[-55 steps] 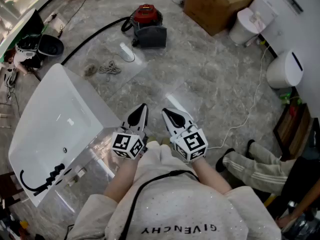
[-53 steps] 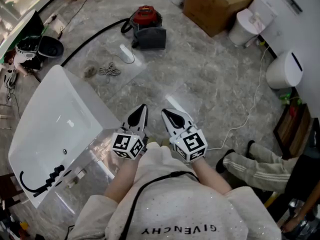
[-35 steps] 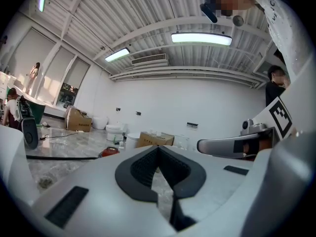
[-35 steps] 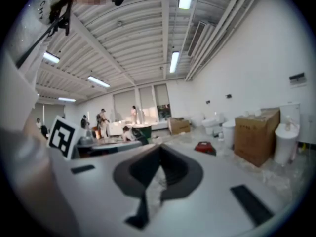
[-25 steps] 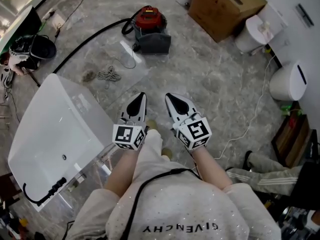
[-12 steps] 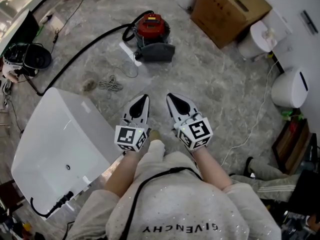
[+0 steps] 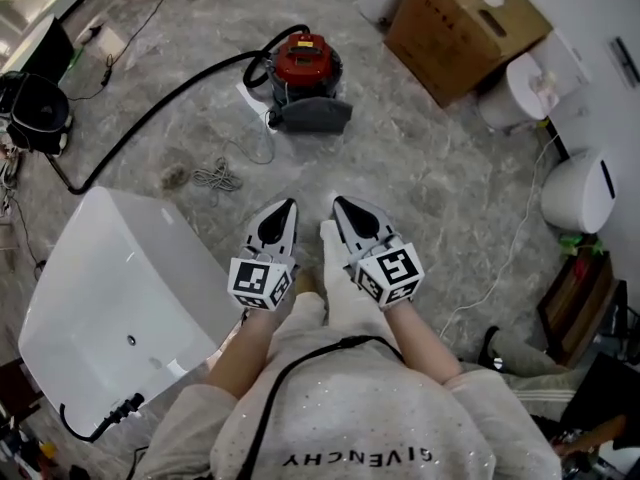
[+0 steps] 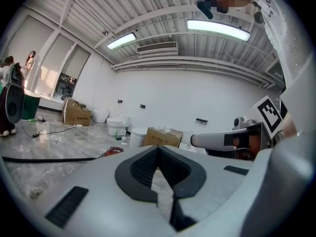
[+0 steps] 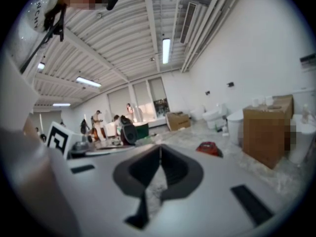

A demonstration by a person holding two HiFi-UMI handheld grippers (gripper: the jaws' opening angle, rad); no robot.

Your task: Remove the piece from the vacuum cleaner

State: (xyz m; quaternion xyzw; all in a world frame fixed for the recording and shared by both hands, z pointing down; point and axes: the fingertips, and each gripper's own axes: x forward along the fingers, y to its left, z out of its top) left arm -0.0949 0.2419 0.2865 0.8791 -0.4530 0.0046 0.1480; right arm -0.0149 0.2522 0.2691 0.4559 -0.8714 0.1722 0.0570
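Observation:
A red and grey vacuum cleaner (image 7: pixel 303 76) stands on the marble floor ahead of me, also seen small as the vacuum cleaner (image 8: pixel 111 151) and the vacuum cleaner (image 9: pixel 210 148). Its black hose (image 7: pixel 150 115) runs off to the left. My left gripper (image 7: pixel 283 208) and right gripper (image 7: pixel 343 206) are held side by side in front of my body, well short of the vacuum. Both are shut with nothing between the jaws, as the left gripper (image 8: pixel 158 149) and right gripper (image 9: pixel 159 148) show in their own views.
A white bathtub (image 7: pixel 110 308) lies at my left. A cardboard box (image 7: pixel 468 26), toilets (image 7: pixel 530 90) and a white basin (image 7: pixel 578 188) stand at the right. A coil of cord (image 7: pixel 215 178) lies on the floor; a white cable (image 7: pixel 510 243) trails at the right.
I have walked forward: the vacuum cleaner has come nearer and lower in the head view, and the bathtub has slid down-left. Both grippers stay shut and held together.

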